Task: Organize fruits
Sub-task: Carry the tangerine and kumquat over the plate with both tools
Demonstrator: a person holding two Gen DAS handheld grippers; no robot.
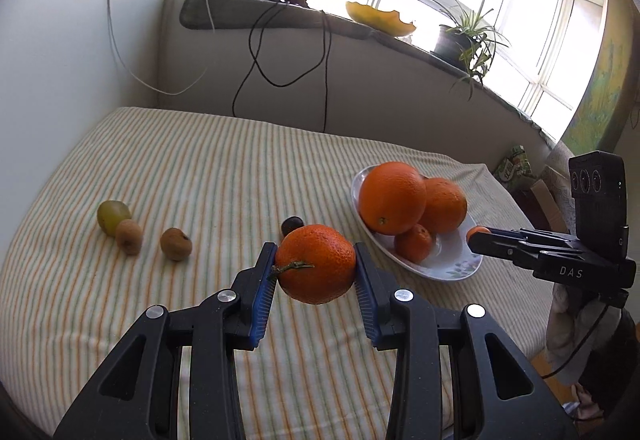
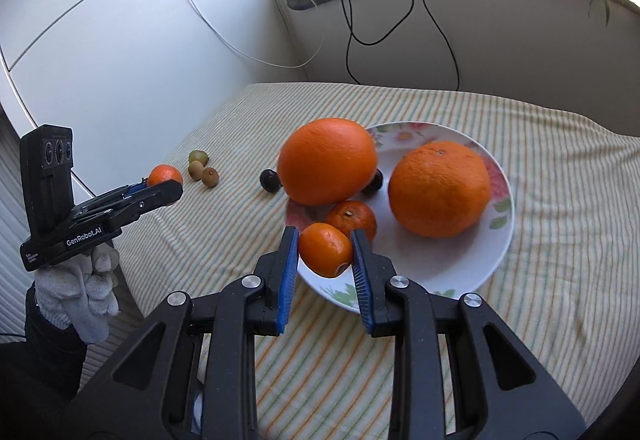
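My left gripper is shut on a stemmed mandarin, held above the striped cloth. My right gripper is shut on a small orange fruit over the near rim of the flowered plate. On that plate lie two big oranges and a small mandarin. In the left wrist view the plate sits to the right, with the right gripper at its edge. The right wrist view shows the left gripper far left with its mandarin.
A dark plum lies left of the plate and another behind the big orange. Two brown fruits and a green one sit on the cloth's left. A windowsill with cables and a plant runs behind.
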